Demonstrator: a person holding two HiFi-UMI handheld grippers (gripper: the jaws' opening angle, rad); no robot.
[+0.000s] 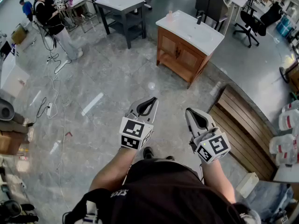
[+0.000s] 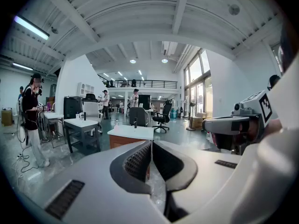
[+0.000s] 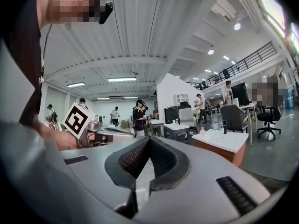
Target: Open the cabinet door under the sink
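A wooden sink cabinet [image 1: 182, 55] with a white top [image 1: 190, 29] and a black tap stands on the grey floor ahead, its two doors [image 1: 180, 52] closed. It also shows in the left gripper view as the sink cabinet [image 2: 125, 135] and in the right gripper view as the sink cabinet [image 3: 224, 146]. My left gripper [image 1: 153, 101] and right gripper [image 1: 188, 111] are held side by side well short of it, both shut with nothing between the jaws. In their own views the left gripper [image 2: 151, 143] and right gripper [image 3: 149, 140] show tips touching.
A dark grey table [image 1: 122, 10] stands left of the cabinet. A person [image 1: 53, 20] stands at far left amid cables on the floor [image 1: 51, 101]. A low wooden platform [image 1: 243, 129] lies to my right, with office chairs [image 1: 254, 17] and desks beyond.
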